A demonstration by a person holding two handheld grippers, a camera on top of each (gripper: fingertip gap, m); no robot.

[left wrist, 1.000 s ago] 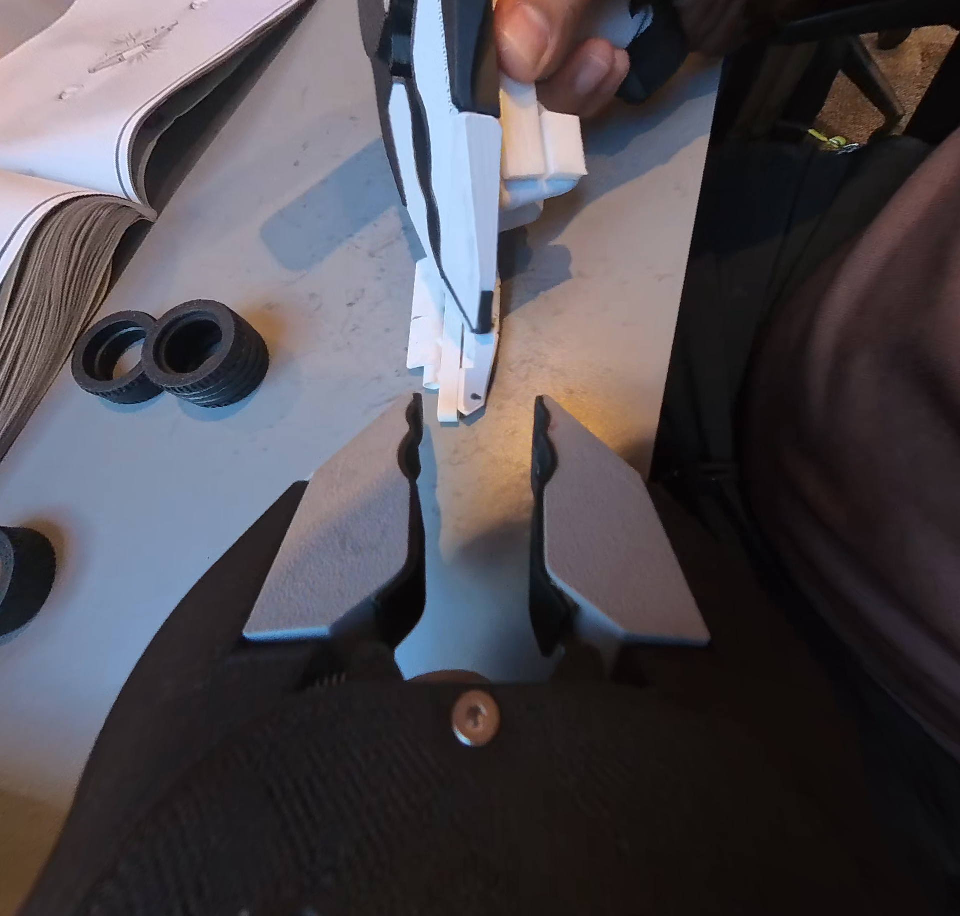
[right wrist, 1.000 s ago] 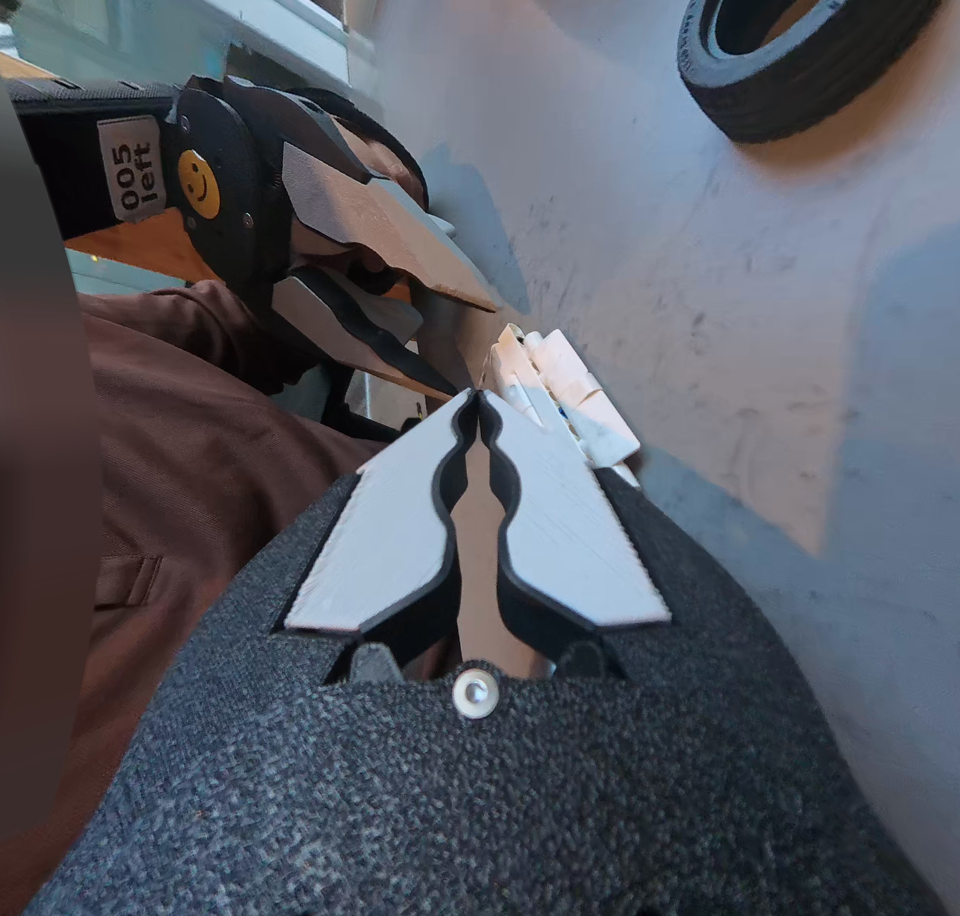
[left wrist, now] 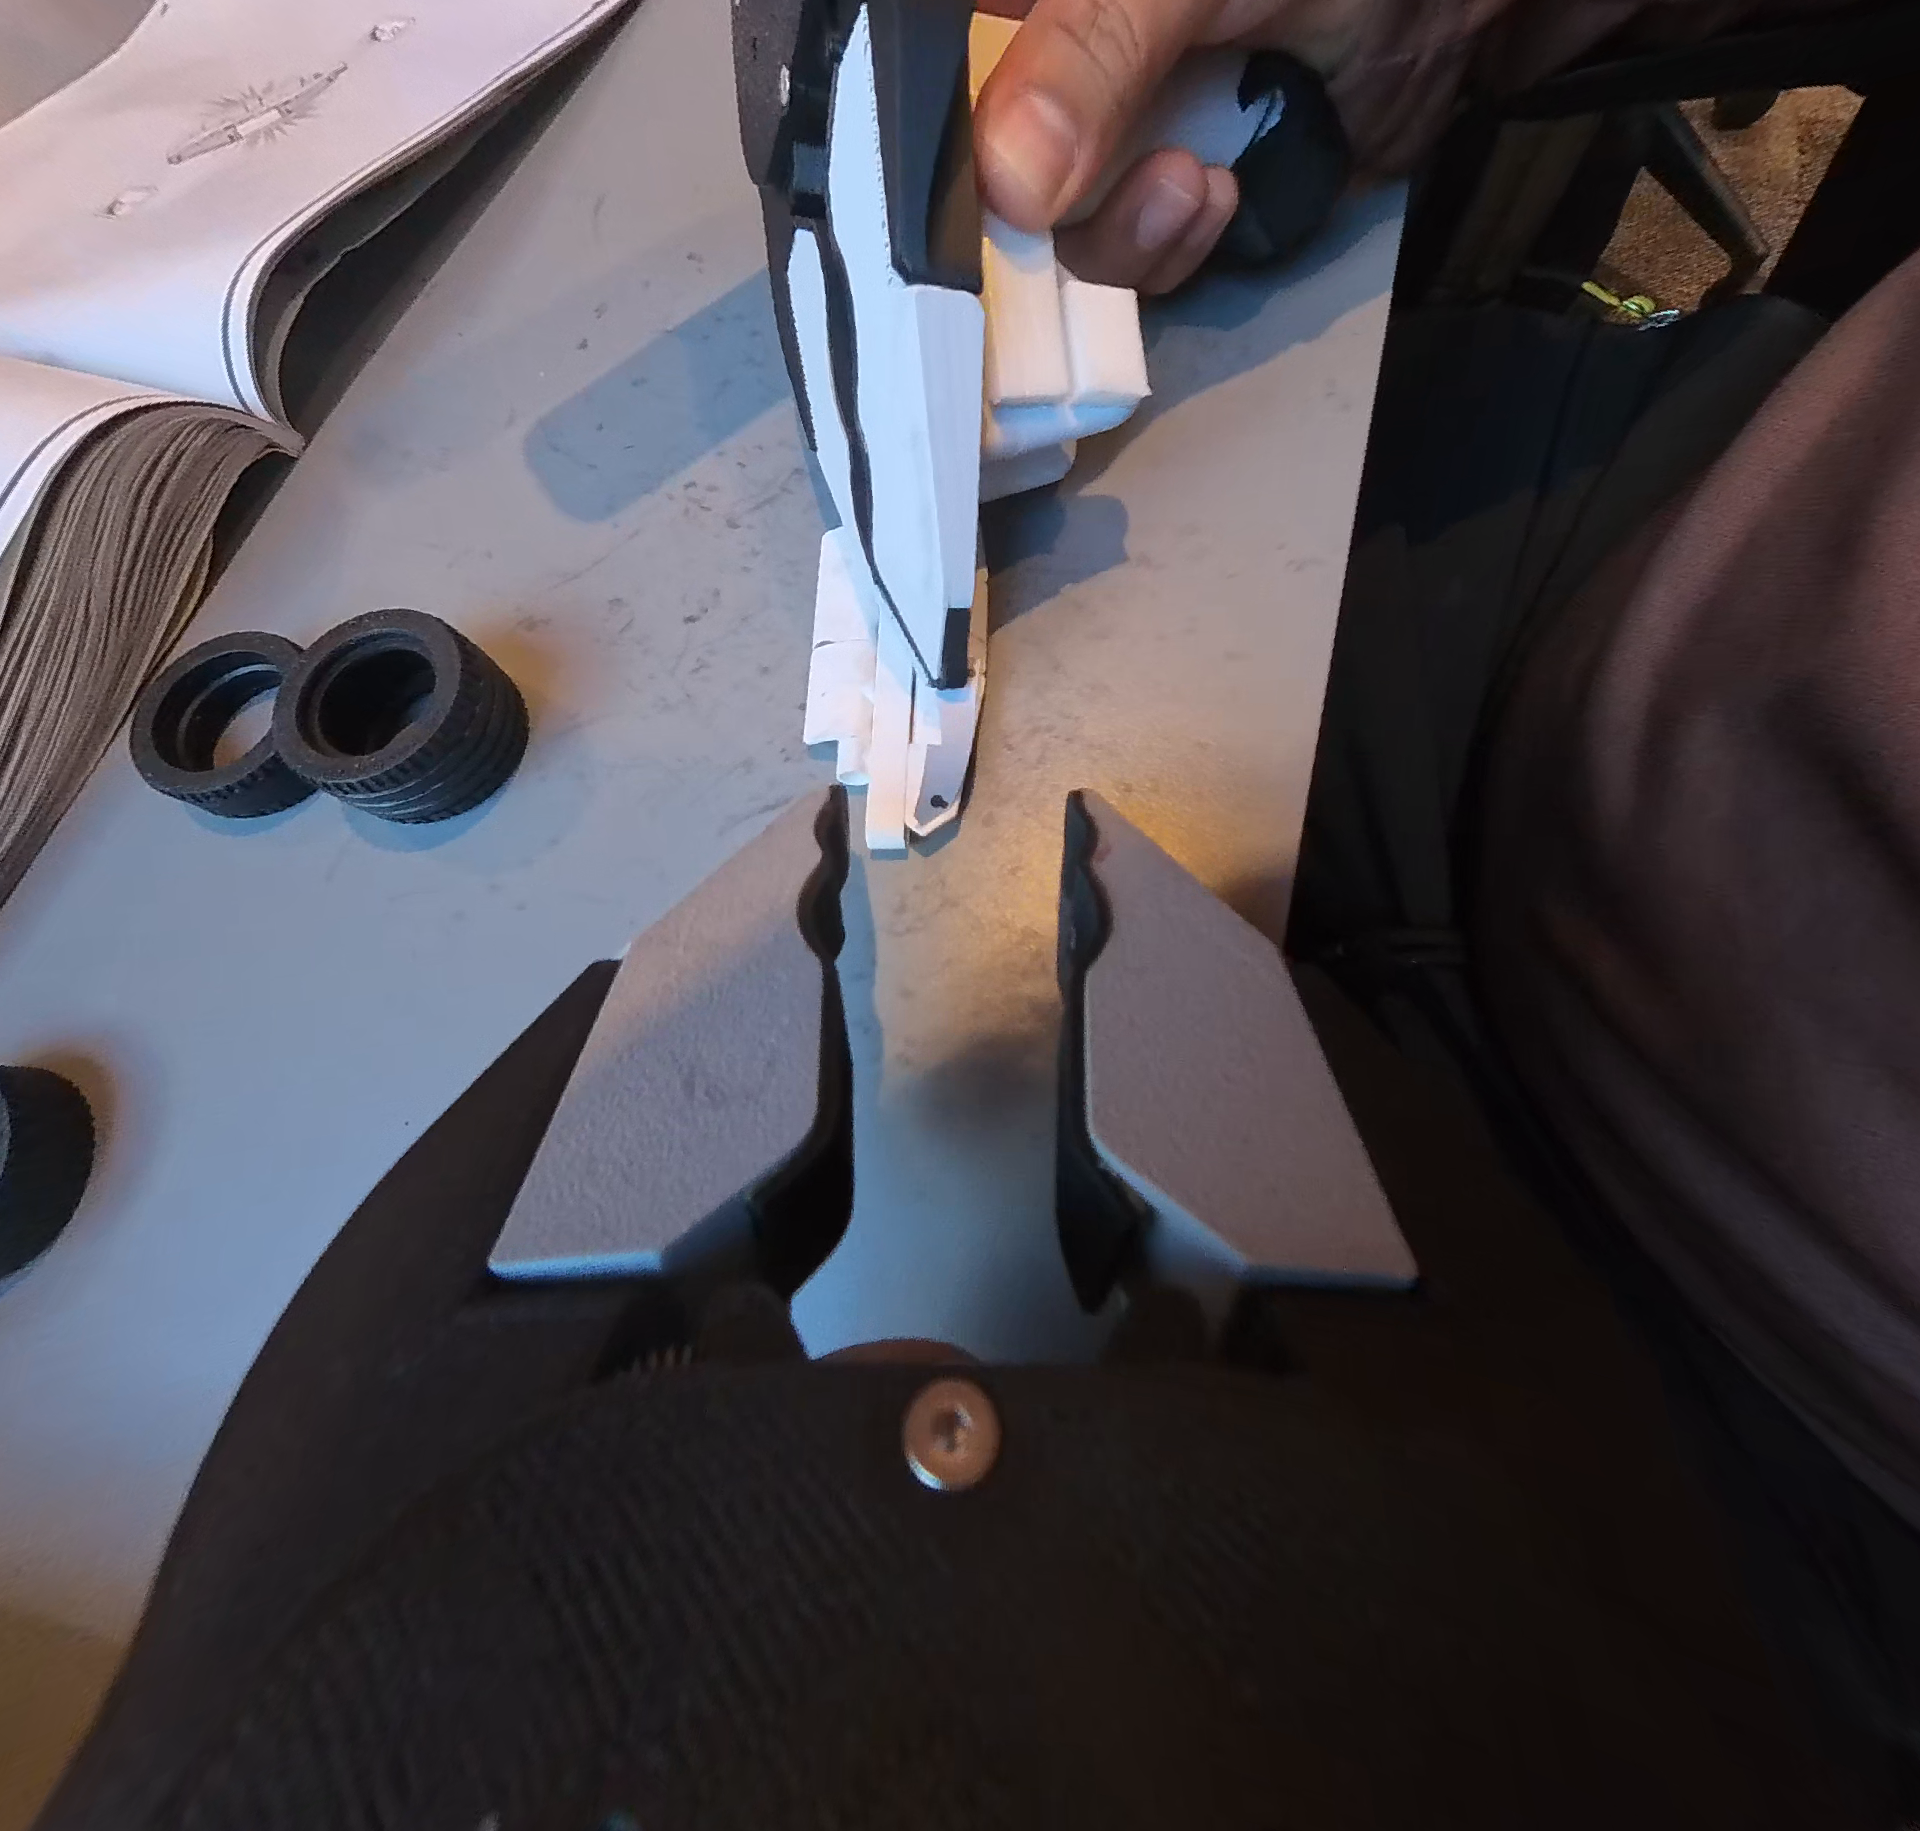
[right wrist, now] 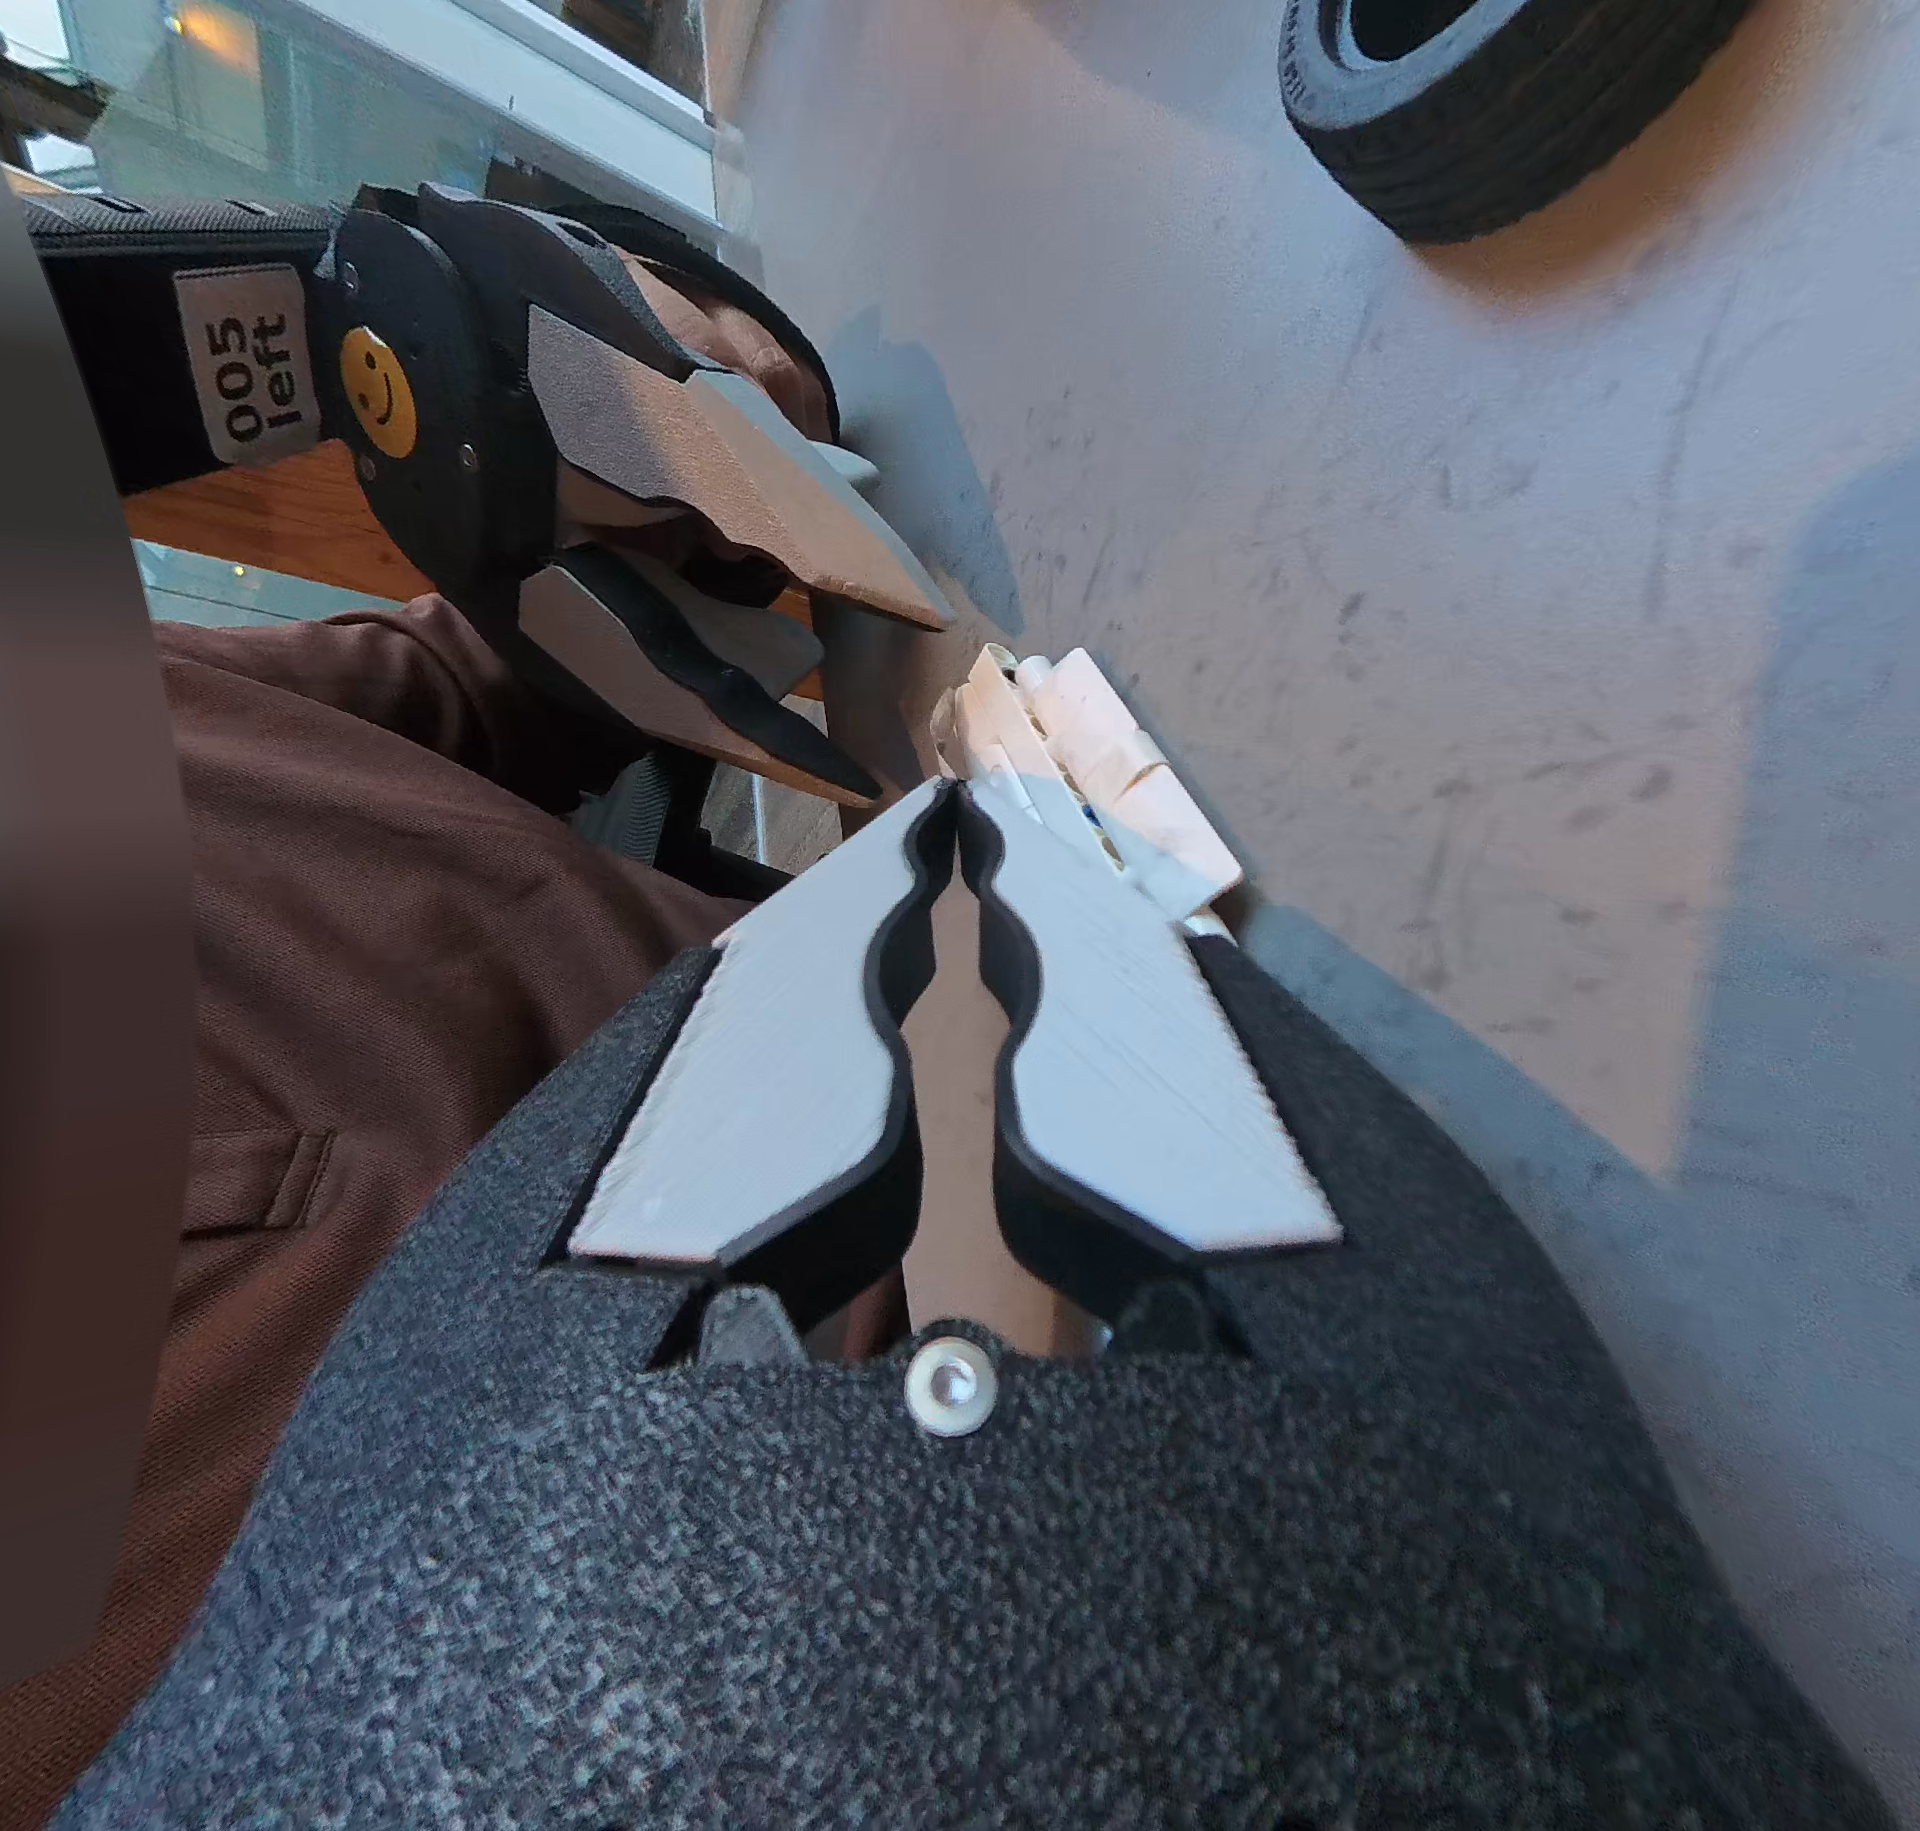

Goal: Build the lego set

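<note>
A: Anything changed?
B: Hardly. The right gripper [left wrist: 940,732] is still pinched tight on the white lego piece [left wrist: 894,742], low over the table [left wrist: 644,534].
A: The left gripper [left wrist: 945,846]?
B: Still wide apart, empty, just short of it. No handover yet.

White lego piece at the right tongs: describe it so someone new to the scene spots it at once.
Start from the grey table with the open instruction booklet at its far left. Near the table's right edge, the right tongs point down, shut on a white lego assembly of thin stacked plates. It is the only white lego there; the other loose parts are black tyres.
</note>
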